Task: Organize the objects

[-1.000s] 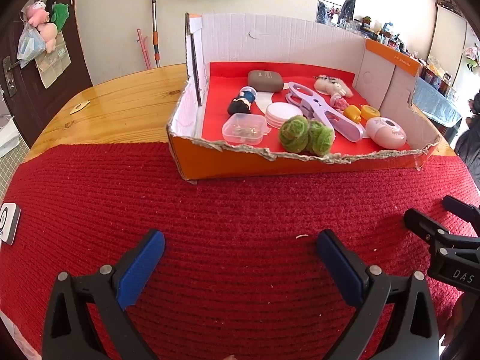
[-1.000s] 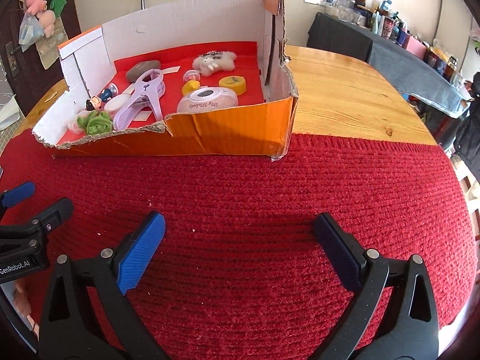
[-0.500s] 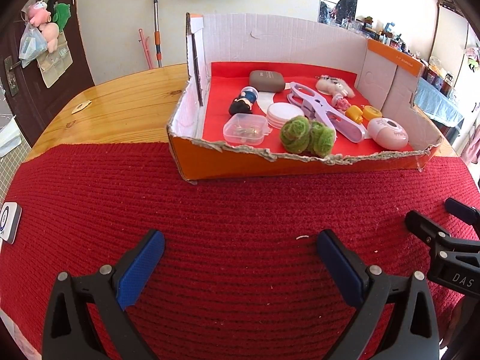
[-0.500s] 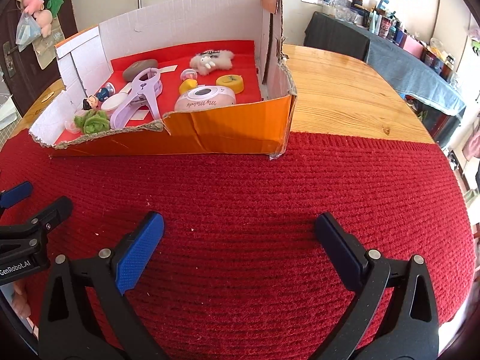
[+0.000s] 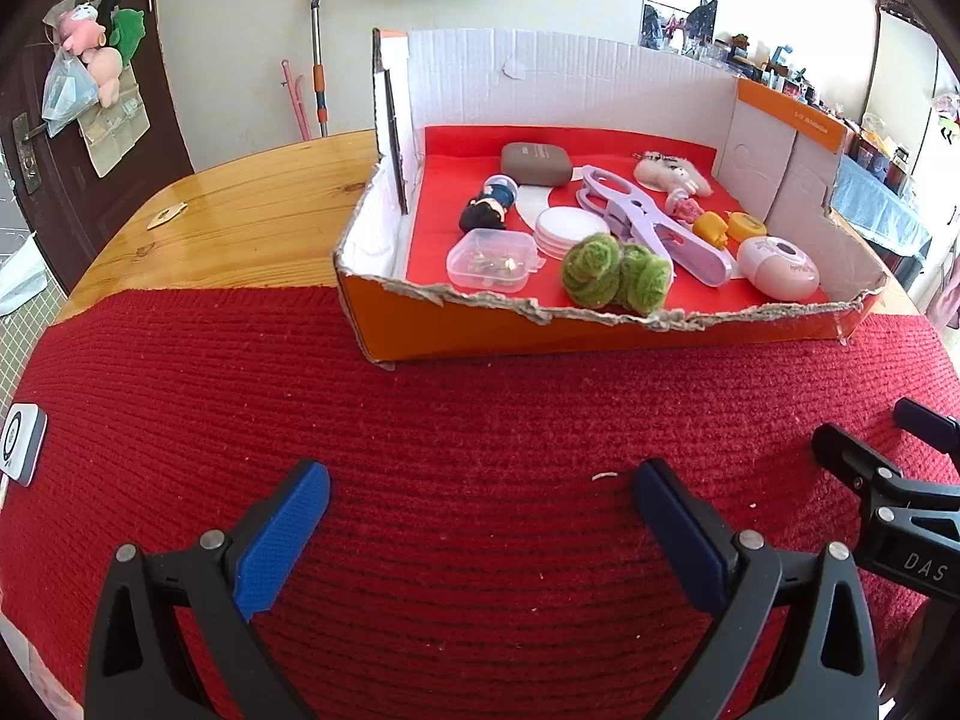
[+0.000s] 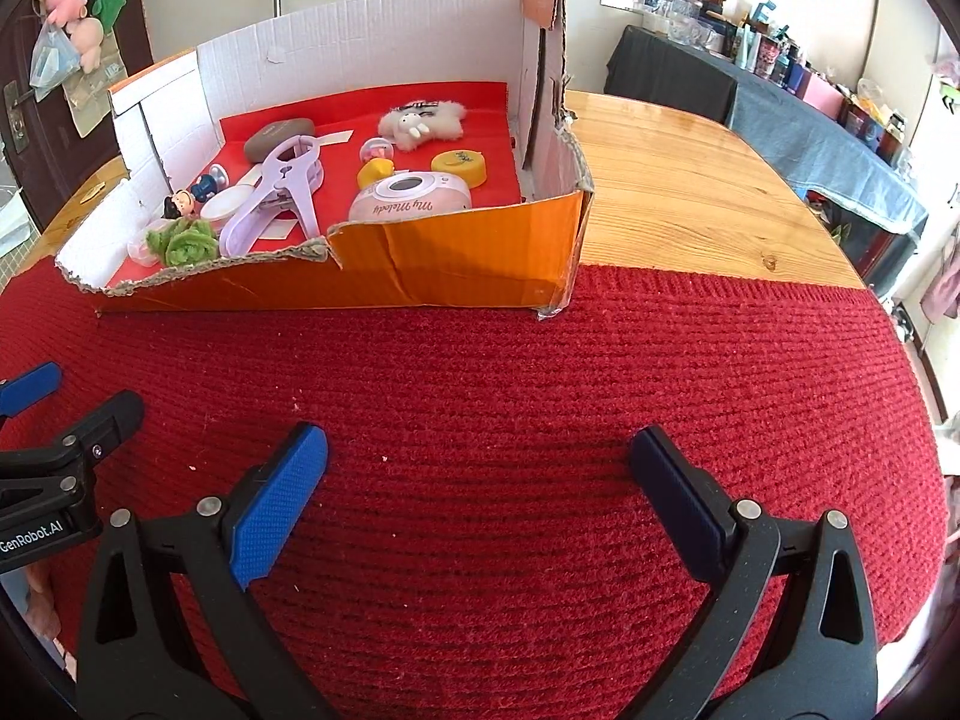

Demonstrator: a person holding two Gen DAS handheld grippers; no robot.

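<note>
Both the left gripper (image 5: 480,516) and the right gripper (image 6: 477,480) hover wide and empty over the red mat (image 6: 540,372), well short of the cardboard box (image 5: 540,330). Best to reach over its torn low front edge; the green yarn flowers (image 5: 615,273) lie nearest there. Tall side walls limit sideways entry.

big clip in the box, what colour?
Pale lilac clip; clearest in the left wrist view.
</note>
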